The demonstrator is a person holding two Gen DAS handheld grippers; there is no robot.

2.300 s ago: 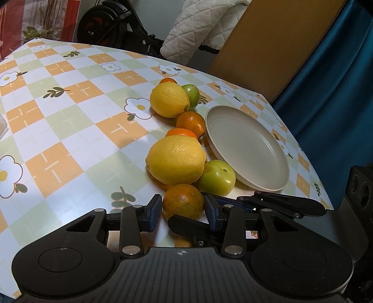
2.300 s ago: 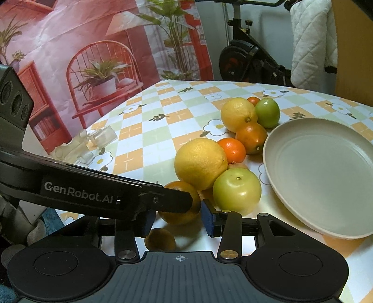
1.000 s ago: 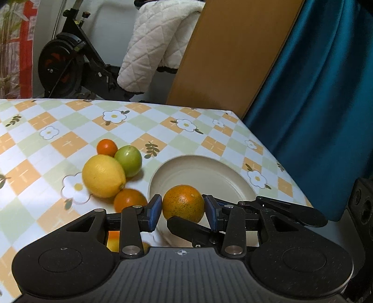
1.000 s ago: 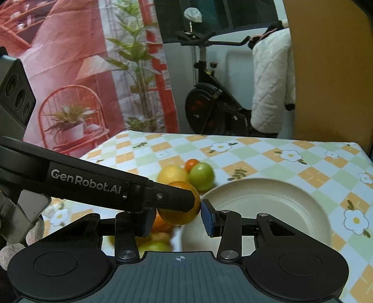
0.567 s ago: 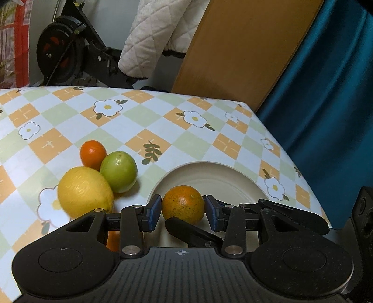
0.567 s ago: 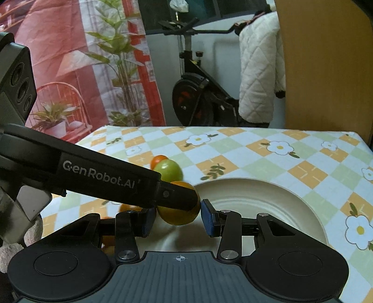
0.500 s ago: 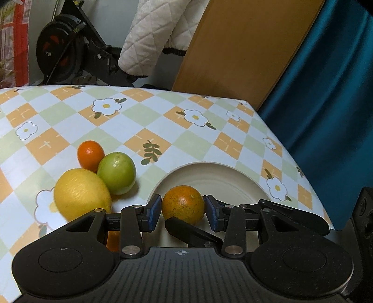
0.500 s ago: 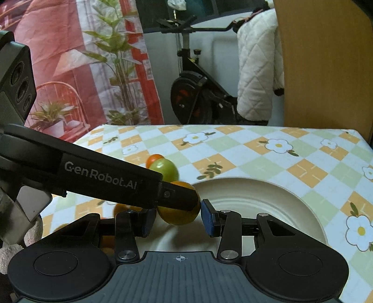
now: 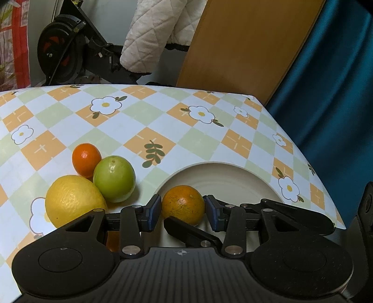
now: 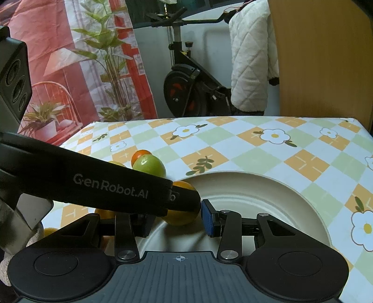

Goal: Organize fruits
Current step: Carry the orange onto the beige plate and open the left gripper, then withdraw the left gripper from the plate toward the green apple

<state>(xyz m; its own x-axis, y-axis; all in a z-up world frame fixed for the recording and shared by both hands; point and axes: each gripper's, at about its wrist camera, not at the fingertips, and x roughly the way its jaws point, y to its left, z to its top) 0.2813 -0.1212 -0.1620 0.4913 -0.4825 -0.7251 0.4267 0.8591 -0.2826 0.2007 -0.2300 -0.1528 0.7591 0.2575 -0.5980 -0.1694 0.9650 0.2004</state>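
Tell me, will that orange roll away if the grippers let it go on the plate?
Probably a little. The orange is round, so it could roll. The plate dips inward with a raised rim, which would likely keep it in. Its skin looks dimpled, so probably not slippery.

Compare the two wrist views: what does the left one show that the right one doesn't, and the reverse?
Only the left wrist view: the teal curtain, the lemon in clear view, and the left gripper with its pads on both sides of the orange. Only the right wrist view: the red plant backdrop, the exercise bike's handlebars, and the lettered side of the left gripper crossing the picture. Both: the orange over the plate, the green fruit, the small mandarin, the checked tablecloth.
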